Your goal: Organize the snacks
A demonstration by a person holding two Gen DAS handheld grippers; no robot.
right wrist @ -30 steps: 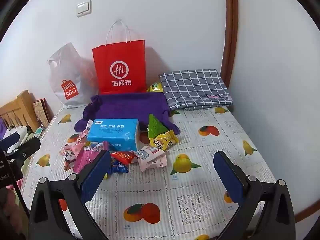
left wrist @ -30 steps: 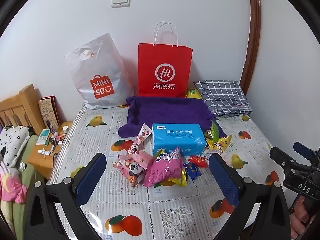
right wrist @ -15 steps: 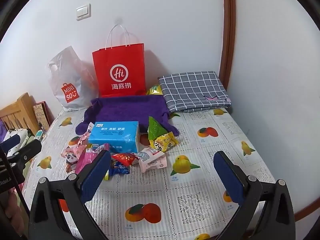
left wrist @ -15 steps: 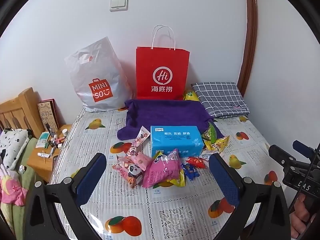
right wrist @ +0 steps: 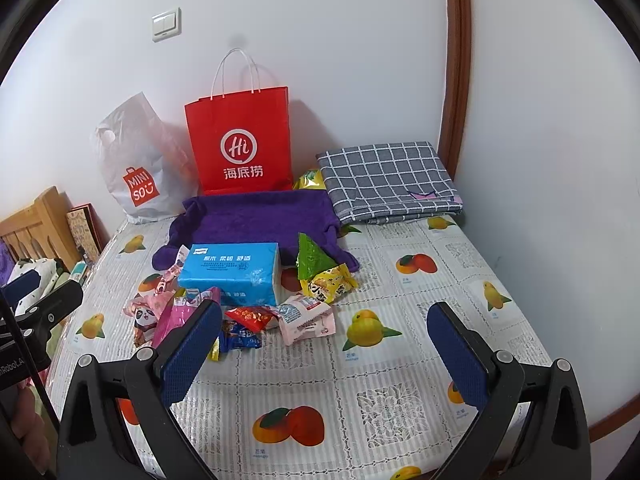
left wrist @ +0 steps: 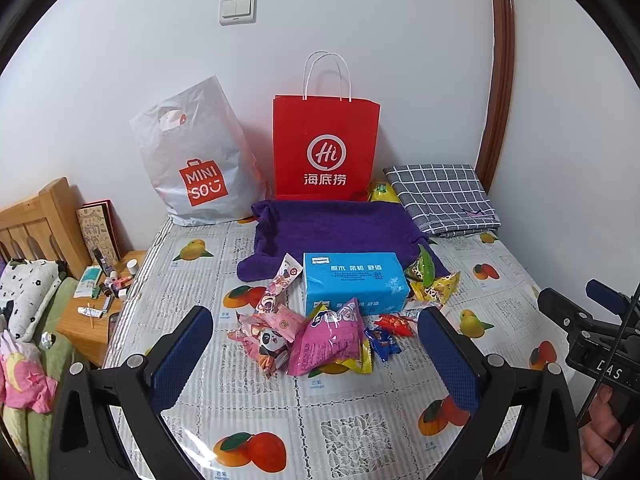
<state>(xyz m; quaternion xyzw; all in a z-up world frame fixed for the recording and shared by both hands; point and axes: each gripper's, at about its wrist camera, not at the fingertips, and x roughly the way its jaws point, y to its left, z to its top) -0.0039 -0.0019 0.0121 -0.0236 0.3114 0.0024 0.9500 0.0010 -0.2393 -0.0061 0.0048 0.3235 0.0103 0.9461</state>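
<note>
1. On the far left I see a wooden nightstand (left wrist: 86, 324) with small bottles and tubes on it, beside the table.
2. My left gripper (left wrist: 316, 332) hovers over the fruit-print tablecloth (left wrist: 360, 440); its blue pads are spread wide with nothing between them.
3. A white MINISO bag (left wrist: 192, 160) leans on the far wall, and a red Haidilao paper bag (left wrist: 326, 148) stands upright just to its right.
4. In front of the red bag lies a purple towel (left wrist: 332, 228); a blue tissue pack (left wrist: 354, 284) sits at its near edge.
5. The snacks are heaped against the tissue pack's near side: a panda packet (left wrist: 266, 340), a pink pouch (left wrist: 328, 336), a red packet (right wrist: 252, 316), a small blue packet (right wrist: 240, 338) and a pale pink packet (right wrist: 308, 318).
6. A green and yellow packet (right wrist: 320, 272) lies at the tissue pack's right.
7. A folded grey checked cloth (right wrist: 386, 182) lies at the far right.
8. My right gripper (right wrist: 324, 344) is likewise wide apart and carries nothing, near the pile's right side.
</note>
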